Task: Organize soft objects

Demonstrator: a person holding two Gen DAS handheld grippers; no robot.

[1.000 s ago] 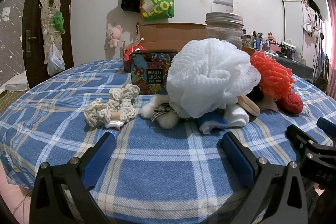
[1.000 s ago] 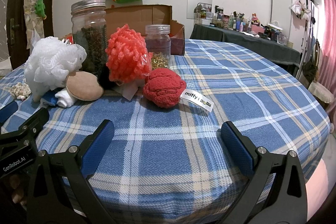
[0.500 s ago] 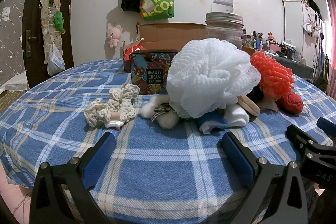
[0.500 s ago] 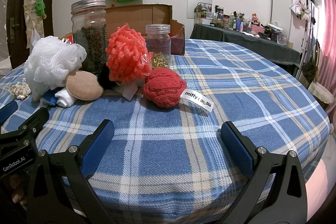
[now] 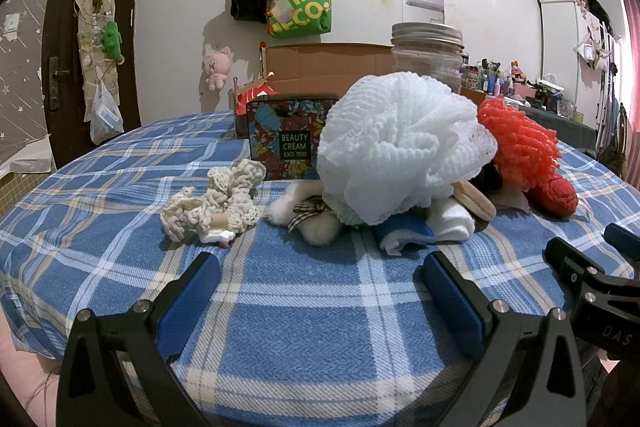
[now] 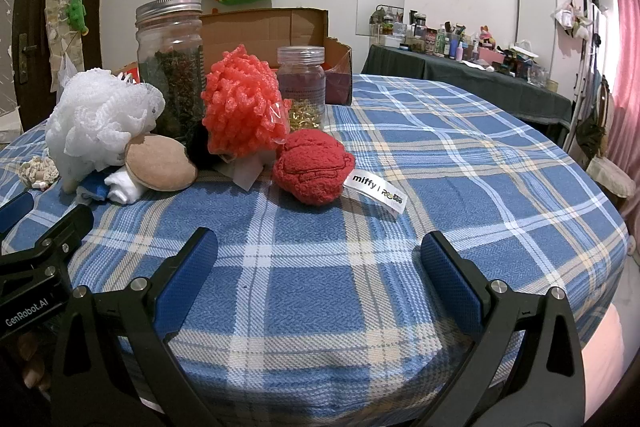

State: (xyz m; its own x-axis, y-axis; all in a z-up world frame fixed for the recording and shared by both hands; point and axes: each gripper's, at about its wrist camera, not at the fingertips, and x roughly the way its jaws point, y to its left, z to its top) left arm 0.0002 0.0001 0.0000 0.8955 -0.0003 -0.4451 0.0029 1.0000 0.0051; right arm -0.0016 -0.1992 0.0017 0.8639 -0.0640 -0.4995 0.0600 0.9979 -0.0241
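A pile of soft things lies on the blue plaid table (image 5: 312,307): a white mesh bath pouf (image 5: 400,143), an orange-red pouf (image 5: 516,143), a red knit ball (image 6: 312,171) with a "miffy" tag, a cream crochet scrunchie (image 5: 216,203), a fluffy piece with a checked bow (image 5: 308,215), a tan round puff (image 6: 160,163) and rolled white and blue cloth (image 5: 416,227). My left gripper (image 5: 316,287) is open and empty, short of the pile. My right gripper (image 6: 316,267) is open and empty, in front of the red ball.
A floral "Beauty Cream" tin (image 5: 288,143), a tall glass jar (image 6: 170,63), a small plastic jar (image 6: 302,87) and an open cardboard box (image 6: 276,31) stand behind the pile. The table's edge runs just under both grippers.
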